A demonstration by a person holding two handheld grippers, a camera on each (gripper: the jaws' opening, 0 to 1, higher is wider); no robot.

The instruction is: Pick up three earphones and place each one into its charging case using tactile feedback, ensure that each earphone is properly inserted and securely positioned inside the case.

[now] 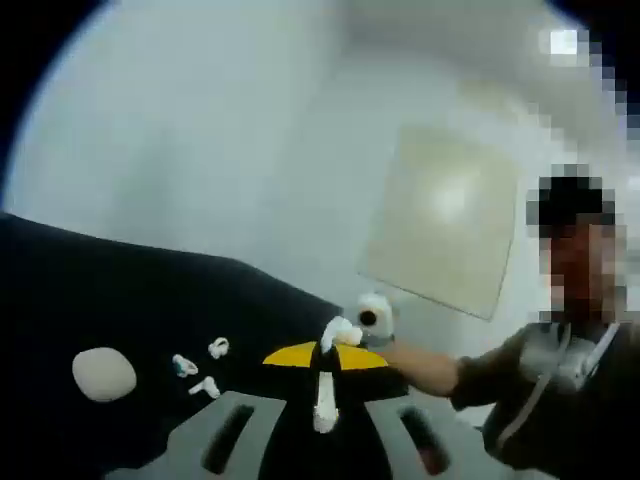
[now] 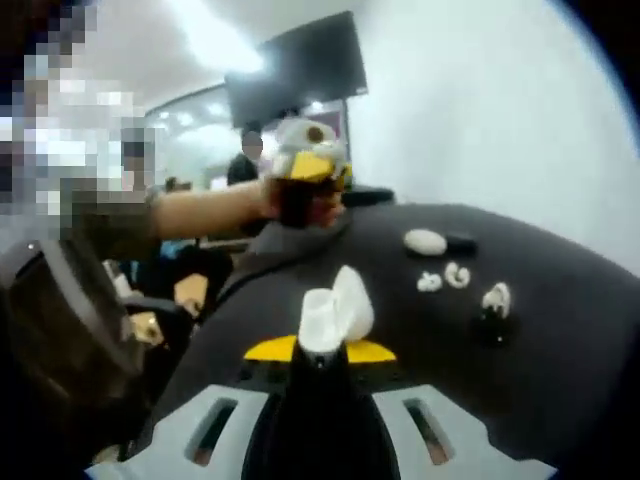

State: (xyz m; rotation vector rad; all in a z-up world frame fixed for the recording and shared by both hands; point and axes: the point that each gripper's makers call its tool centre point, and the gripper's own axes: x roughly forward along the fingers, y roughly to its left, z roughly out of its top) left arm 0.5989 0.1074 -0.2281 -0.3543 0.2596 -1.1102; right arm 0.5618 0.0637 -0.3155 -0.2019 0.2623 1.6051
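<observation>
On the black bench (image 1: 120, 290): three loose earphones and one closed case.
Closed case (image 1: 103, 373): far left in the left gripper view.
Loose earphones (image 1: 200, 366): just right of it, apart from one another.
Left tool (image 1: 325, 415): clamped on an earphone (image 1: 325, 412).
Right tool (image 2: 322, 350): clamped on an open charging case (image 2: 336, 312), lid up.
</observation>
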